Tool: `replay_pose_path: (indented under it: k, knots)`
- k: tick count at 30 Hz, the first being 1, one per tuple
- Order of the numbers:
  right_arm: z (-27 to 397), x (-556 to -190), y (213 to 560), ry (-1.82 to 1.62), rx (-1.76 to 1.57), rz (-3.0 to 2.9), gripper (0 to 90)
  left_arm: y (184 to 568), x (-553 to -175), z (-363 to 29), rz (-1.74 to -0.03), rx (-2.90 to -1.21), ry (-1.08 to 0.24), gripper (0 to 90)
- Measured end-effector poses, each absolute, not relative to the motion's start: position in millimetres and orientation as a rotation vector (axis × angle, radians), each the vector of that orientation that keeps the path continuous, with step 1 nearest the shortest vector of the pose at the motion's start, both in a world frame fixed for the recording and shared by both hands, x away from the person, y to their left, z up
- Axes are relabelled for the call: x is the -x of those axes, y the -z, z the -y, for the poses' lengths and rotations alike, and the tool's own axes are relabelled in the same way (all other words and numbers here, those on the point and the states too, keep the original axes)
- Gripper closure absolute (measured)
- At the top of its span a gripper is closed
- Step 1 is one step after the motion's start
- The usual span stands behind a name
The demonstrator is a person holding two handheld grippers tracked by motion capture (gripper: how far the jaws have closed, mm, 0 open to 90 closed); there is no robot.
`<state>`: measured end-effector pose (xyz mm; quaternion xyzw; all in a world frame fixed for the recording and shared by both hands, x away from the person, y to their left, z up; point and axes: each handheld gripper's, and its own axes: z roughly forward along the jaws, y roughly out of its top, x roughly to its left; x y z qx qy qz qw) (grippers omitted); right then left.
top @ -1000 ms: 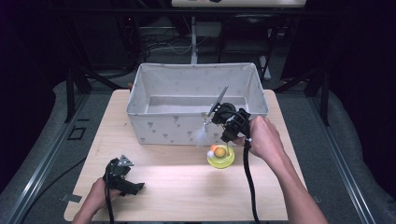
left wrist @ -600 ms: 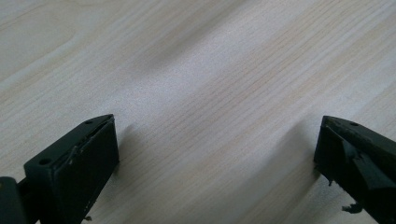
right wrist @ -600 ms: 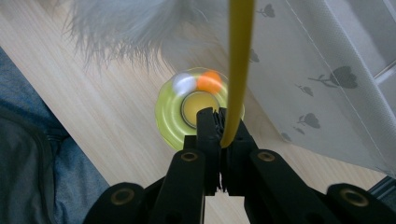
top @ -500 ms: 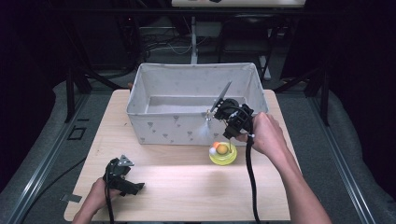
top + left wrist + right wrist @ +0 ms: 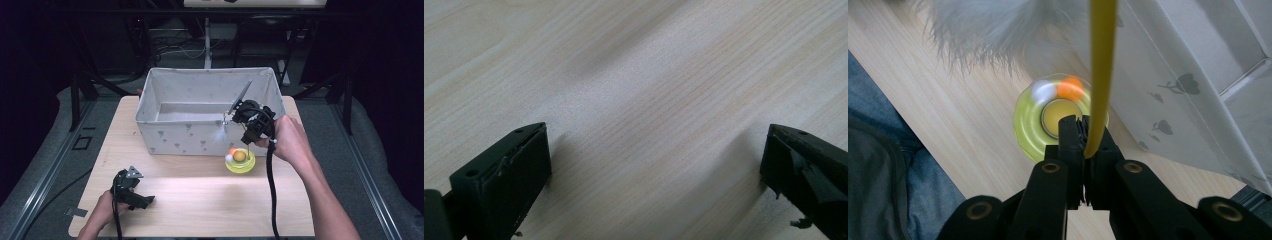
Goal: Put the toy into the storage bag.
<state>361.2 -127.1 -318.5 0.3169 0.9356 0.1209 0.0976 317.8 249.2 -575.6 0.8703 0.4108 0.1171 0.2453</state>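
The toy (image 5: 1058, 120) is a round yellow dish with a thin yellow stick (image 5: 1102, 75) standing up from it, a white feather tuft (image 5: 993, 35) near the top of the stick, and an orange ball (image 5: 1069, 88) and a white ball (image 5: 1043, 92) riding on the dish. It sits right under the right gripper (image 5: 1083, 135), on the table (image 5: 200, 200), with the stick coming up through the jaws. The jaws are squeezed tight on the stick, low down near the dish. I think the job here is to lift the toy and put it in the box (image 5: 170, 127), which stands just past the gripper, with its grey cloth wall very close to the dish. To do that well, the hand should go straight up first, so the dish clears the wall, and keep the stick from tipping so the balls stay put. The wall is the main thing in the way, and the feather could brush its rim. A long dark rod sticks up past the gripper, over the box; the high view is too small to tell what it is. The left gripper (image 5: 654, 170) rests far off on the near corner of the table, jaws wide apart with only bare wood between them.
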Motion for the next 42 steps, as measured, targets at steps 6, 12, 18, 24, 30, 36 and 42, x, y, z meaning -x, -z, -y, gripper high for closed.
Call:
replay_pose_path:
  k: [6,12,18,24,30,36,42]
  knots:
    - [129,-360,308,-0.372,-0.932,-2.762,87.8,576,-318,-249,-1.124,-2.375,-0.317,0.0]
    - [130,-359,303,-0.364,-0.924,-2.764,87.8,576,-318,-249,-1.124,-2.374,-0.316,0.0]
    - [133,-358,296,-0.39,-0.921,-2.755,87.8,576,-318,-249,-1.124,-2.373,-0.317,0.0]
    - [135,-358,287,-0.395,-0.92,-2.757,87.8,576,-318,-249,-1.119,-2.377,-0.318,0.0]
    - [133,-362,282,-0.37,-0.911,-2.773,87.8,576,-318,-249,-1.121,-2.376,-0.318,0.0]
    - [132,-365,278,-0.359,-0.909,-2.785,87.8,576,-318,-249,-1.121,-2.376,-0.317,0.0]
    - [132,-368,267,-0.368,-0.911,-2.773,87.8,576,-318,-249,-1.121,-2.377,-0.319,0.0]
